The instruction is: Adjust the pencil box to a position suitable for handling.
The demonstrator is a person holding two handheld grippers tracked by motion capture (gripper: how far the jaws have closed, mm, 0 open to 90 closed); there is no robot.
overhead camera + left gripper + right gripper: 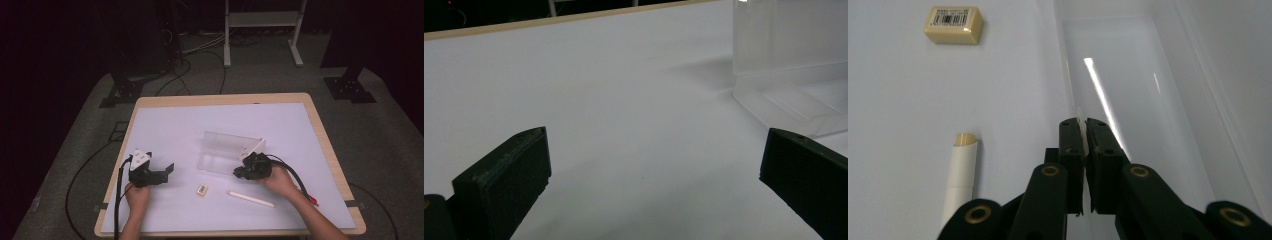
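high view: set above the near side, aimed forward and down; the whole table (330, 150) and floor beyond are taken in.
left gripper view: carried low, aimed across the white sheet (624, 100) toward the far edge.
right gripper view: held close, tilted steeply down.
shared: the clear box (227, 150) (784, 65) (1138, 75) is seen in all three; the eraser (202, 190) (953, 25) in two.

eraser (202, 190) left of pen (251, 199), before box (227, 150).

Dark lab: floor cables (197, 50), rig stands (350, 85).
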